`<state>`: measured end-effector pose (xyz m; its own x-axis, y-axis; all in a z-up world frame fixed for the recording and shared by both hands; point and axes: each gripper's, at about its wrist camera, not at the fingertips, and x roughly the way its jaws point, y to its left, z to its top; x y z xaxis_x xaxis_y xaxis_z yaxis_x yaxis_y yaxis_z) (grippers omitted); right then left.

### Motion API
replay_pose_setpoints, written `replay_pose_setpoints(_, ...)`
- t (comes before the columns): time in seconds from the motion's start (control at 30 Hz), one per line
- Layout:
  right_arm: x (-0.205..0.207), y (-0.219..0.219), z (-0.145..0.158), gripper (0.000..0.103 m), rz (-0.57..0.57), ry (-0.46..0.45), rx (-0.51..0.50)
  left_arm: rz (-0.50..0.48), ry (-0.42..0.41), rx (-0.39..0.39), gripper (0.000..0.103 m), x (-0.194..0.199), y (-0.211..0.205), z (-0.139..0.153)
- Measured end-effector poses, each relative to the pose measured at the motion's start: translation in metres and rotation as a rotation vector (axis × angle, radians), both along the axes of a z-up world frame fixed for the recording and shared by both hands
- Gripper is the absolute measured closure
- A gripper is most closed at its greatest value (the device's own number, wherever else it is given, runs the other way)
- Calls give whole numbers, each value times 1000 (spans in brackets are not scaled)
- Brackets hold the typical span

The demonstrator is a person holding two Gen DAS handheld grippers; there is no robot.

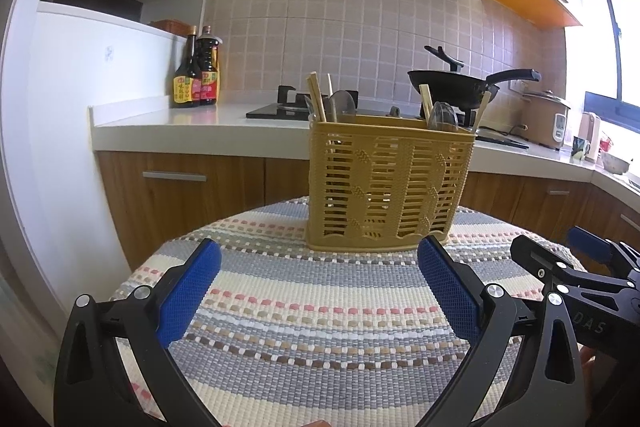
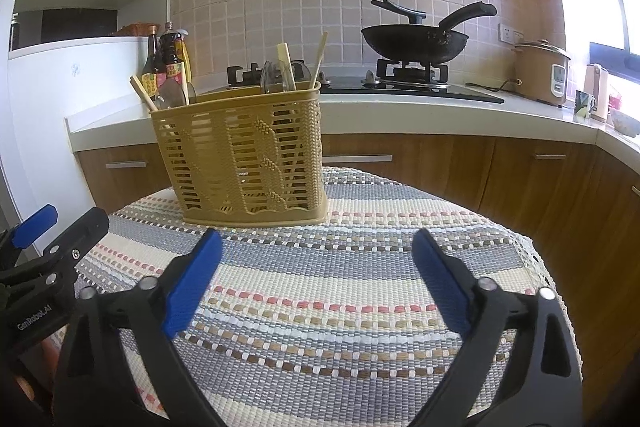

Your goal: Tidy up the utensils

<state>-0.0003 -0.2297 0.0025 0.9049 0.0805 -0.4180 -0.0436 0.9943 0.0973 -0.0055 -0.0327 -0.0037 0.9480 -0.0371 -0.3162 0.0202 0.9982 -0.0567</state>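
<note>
A tan plastic utensil basket stands upright on the far part of a striped woven cloth. Wooden chopsticks and clear plastic spoons stick out of its two ends. My left gripper hovers open over the cloth in front of the basket, nothing between its blue pads. My right gripper is also open and empty, just right of the basket's front. Each gripper shows at the edge of the other's view.
Behind the table runs a white kitchen counter with sauce bottles, a gas hob with a black wok, a rice cooker and mugs at the right. Wooden cabinets stand below. The cloth's right edge drops off.
</note>
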Motion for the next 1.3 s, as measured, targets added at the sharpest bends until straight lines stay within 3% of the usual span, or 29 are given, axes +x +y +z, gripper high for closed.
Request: replay_pose_setpoints(1.3,5,3,-4,8,-10,34,8,-3,-17,37,8,-5,-9,1)
